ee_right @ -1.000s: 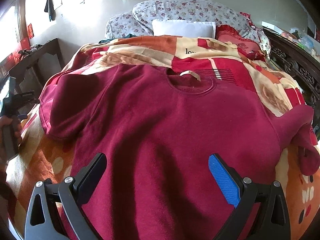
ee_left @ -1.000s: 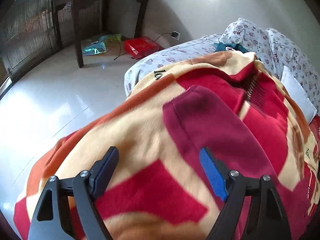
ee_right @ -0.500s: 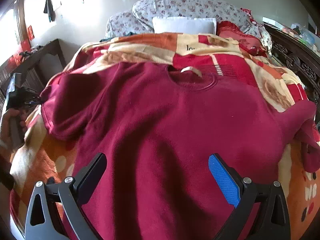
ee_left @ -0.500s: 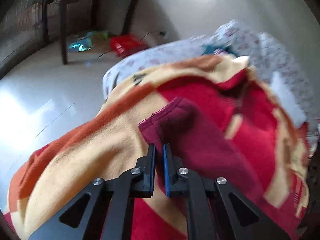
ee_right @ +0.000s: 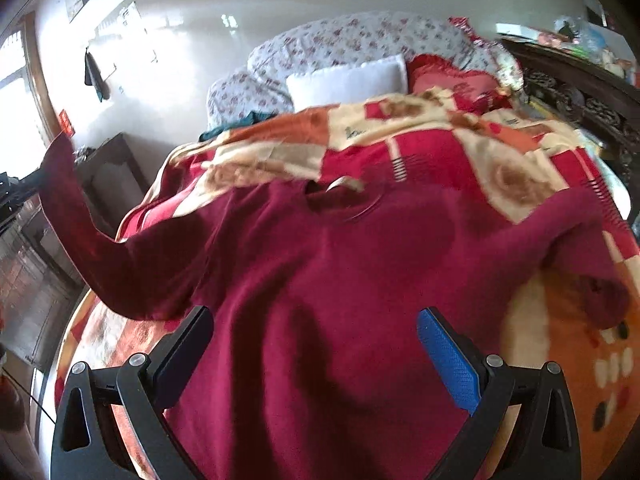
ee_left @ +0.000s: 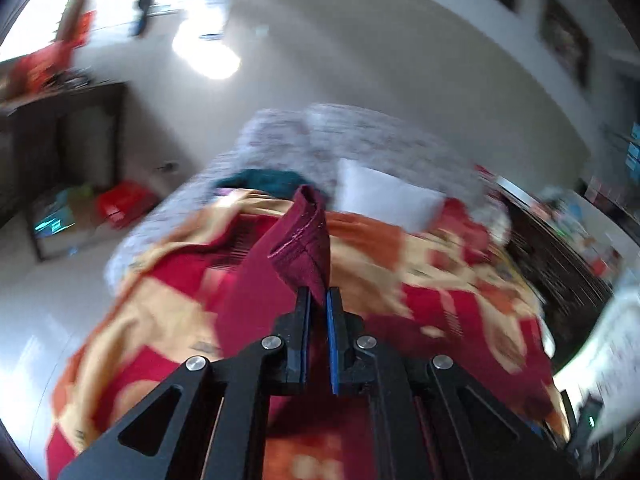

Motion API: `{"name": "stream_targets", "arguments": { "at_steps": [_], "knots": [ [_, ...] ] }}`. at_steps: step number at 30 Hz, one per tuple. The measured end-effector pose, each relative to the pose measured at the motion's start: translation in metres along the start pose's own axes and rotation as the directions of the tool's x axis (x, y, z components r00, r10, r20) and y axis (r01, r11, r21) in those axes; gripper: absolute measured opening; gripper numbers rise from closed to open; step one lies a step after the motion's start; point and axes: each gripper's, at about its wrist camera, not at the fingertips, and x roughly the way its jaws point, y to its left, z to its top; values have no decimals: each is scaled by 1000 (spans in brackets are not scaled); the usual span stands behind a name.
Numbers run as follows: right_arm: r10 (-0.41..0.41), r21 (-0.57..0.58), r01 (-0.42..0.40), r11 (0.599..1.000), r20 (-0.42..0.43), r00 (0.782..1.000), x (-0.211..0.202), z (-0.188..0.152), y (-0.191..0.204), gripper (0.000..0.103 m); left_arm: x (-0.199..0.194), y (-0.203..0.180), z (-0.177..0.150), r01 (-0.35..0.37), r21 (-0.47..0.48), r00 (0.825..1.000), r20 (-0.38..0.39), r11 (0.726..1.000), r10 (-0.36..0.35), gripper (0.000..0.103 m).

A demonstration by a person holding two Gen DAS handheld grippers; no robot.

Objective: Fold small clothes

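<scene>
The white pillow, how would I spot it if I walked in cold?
Look to the head of the bed, past the red and orange blanket. The white pillow leans against the flowered pillows, beside a red cushion. It is the only plain, unpatterned one there.

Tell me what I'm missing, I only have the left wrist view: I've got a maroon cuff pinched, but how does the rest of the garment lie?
Observer: The maroon sweatshirt lies flat on the patterned blanket, neckline toward the pillows; only the sleeve you hold rises off the bed.
Operator: Where is the right gripper?
Observer: The right gripper hovers over the sweatshirt's lower body, fingers wide apart, nothing between them.
Operator: And the other sleeve?
Observer: The other sleeve lies on the blanket at the right of that view, its end bent down toward the hem side.
</scene>
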Motion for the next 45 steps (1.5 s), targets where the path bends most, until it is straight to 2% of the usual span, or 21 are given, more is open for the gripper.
{"name": "stream_targets", "arguments": {
  "at_steps": [3, 8, 14, 17, 18, 19, 20, 21, 22, 23, 25, 27, 28, 30, 32, 34, 36, 38, 41, 43, 45],
  "knots": [
    [-17, 36, 16, 999, 18, 1000, -13, 2, -22, 103, 15, -64, -21, 117, 76, 992, -57, 990, -113, 7],
    [-103, 98, 99, 990, 31, 994, -27, 1, -64, 103, 73, -148, -73, 214, 133, 965, -183, 968, -188, 7],
    [-151, 126, 151, 980, -12, 989, -27, -7, -101, 103, 157, -207, -162, 197, 225, 940, -320, 954, -118, 9],
    [-152, 136, 154, 979, -22, 988, -24, -5, -112, 103, 166, -214, -191, 204, 261, 910, -405, 944, -85, 10],
    [-141, 141, 144, 980, -30, 990, -21, -4, -115, 103, 167, -211, -191, 208, 266, 907, -413, 941, -84, 12],
    [-131, 140, 135, 981, -37, 991, -18, -4, -116, 103, 156, -206, -190, 210, 282, 909, -409, 936, -81, 21],
    [-118, 129, 123, 984, -48, 992, -13, -2, -115, 103, 145, -200, -185, 198, 299, 919, -388, 933, -71, 41],
    [-110, 111, 116, 987, -54, 992, -8, -1, -113, 103, 135, -196, -183, 183, 312, 930, -363, 932, -61, 53],
    [-107, 78, 111, 991, -59, 993, -2, 2, -110, 103, 114, -182, -175, 145, 324, 954, -298, 935, -45, 71],
    [-113, 44, 116, 992, -58, 992, 3, 6, -106, 103, 99, -167, -167, 113, 319, 971, -235, 941, -37, 78],
    [-128, 6, 128, 992, -48, 991, 14, 13, -100, 103, 81, -142, -152, 53, 307, 988, -152, 950, -6, 80],
    [-110, -2, 110, 994, -52, 993, 29, 20, -95, 103, 72, -115, -144, -63, 303, 990, -102, 951, 98, 80],
    [-92, -2, 92, 996, -59, 994, 38, 23, -93, 103, 73, -99, -142, -128, 296, 983, -87, 946, 161, 80],
    [-78, -19, 76, 997, -74, 994, 58, 28, -86, 103, 83, -80, -142, -180, 274, 972, -97, 945, 213, 80],
    [-110, -76, 103, 992, -87, 990, 82, 32, -77, 103, 97, -59, -145, -230, 242, 953, -139, 942, 269, 80],
    [-115, -133, 106, 985, -67, 991, 99, 33, -66, 82, 104, -44, -149, -256, 215, 944, -154, 942, 291, 80],
    [-94, -182, 81, 980, -63, 994, 109, 33, -56, 7, 109, -34, -150, -273, 199, 937, -167, 941, 307, 80],
    [-88, -205, 73, 976, -65, 994, 109, 37, -49, 7, 110, -25, -149, -280, 175, 936, -167, 944, 308, 80],
    [-92, -230, 101, 968, 50, 995, 78, 50, -47, 6, 101, -21, -144, -299, 142, 940, -125, 944, 317, 80],
    [-146, -208, 172, 963, 136, 980, 52, 59, -59, 6, 98, -19, -140, -313, 121, 941, -94, 942, 325, 80],
    [-242, -191, 269, 944, 156, 958, 45, 62, -74, 6, 98, -17, -142, -317, 116, 941, -86, 941, 328, 80]
  ]
}}
